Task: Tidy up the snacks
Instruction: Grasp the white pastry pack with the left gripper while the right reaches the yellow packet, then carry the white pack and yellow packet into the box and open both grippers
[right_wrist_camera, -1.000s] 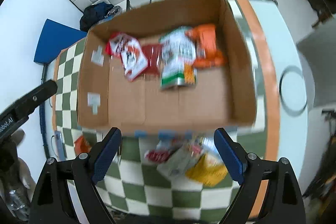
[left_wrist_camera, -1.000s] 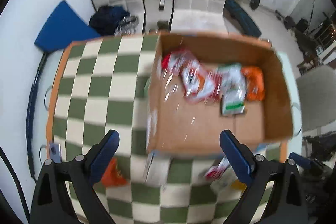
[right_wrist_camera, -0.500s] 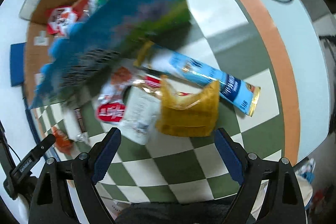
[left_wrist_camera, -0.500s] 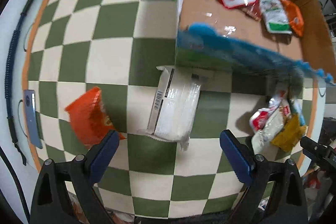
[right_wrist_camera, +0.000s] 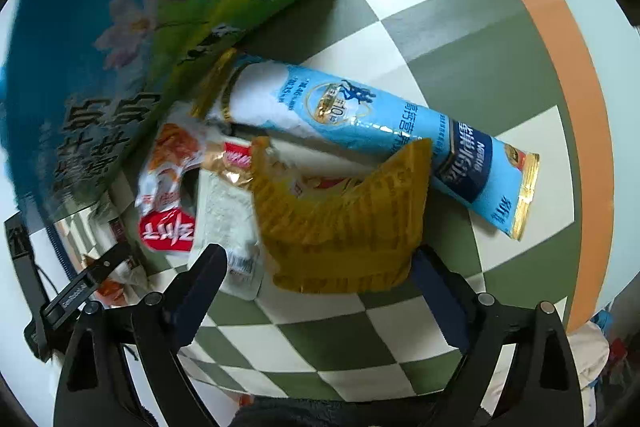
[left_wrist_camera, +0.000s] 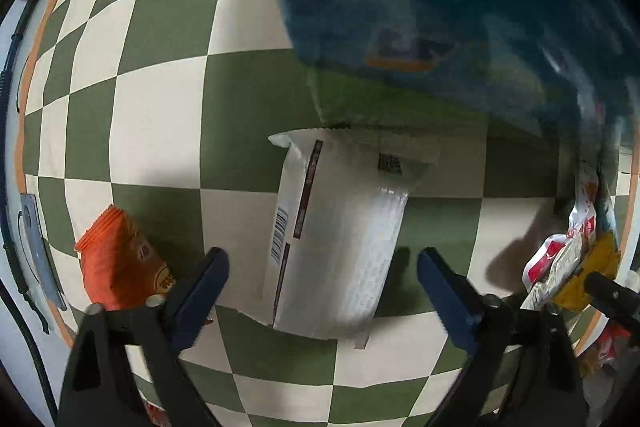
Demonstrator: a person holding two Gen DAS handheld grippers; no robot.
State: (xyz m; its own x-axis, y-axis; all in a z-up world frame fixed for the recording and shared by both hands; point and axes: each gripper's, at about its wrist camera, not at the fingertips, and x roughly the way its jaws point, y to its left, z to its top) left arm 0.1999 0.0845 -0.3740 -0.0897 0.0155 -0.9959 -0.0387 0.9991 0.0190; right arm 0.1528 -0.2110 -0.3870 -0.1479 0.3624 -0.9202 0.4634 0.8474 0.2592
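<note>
My left gripper (left_wrist_camera: 322, 267) points straight down over a white snack packet (left_wrist_camera: 336, 235) lying on the checked tablecloth. Its jaws are closing with the packet between them, and a gap shows on each side of the packet. An orange packet (left_wrist_camera: 120, 267) lies just left of the left finger. My right gripper (right_wrist_camera: 320, 267) stands open over a crumpled yellow packet (right_wrist_camera: 344, 219), whose lower edge sits between the fingertips. Behind it lie a long light-blue packet (right_wrist_camera: 380, 131), a red-and-white packet (right_wrist_camera: 168, 203) and a white packet (right_wrist_camera: 228, 211).
The box's blue-and-green printed outer wall (left_wrist_camera: 420, 7) rises close behind the white packet and fills the upper left (right_wrist_camera: 120, 27) of the right wrist view. A phone (left_wrist_camera: 36, 247) lies at the table's left edge. The orange table border (right_wrist_camera: 560, 67) curves along the right.
Both grippers have dropped from above the open box to the tabletop in front of it. The left jaws have narrowed around the white packet. The yellow packet now sits between the right fingers.
</note>
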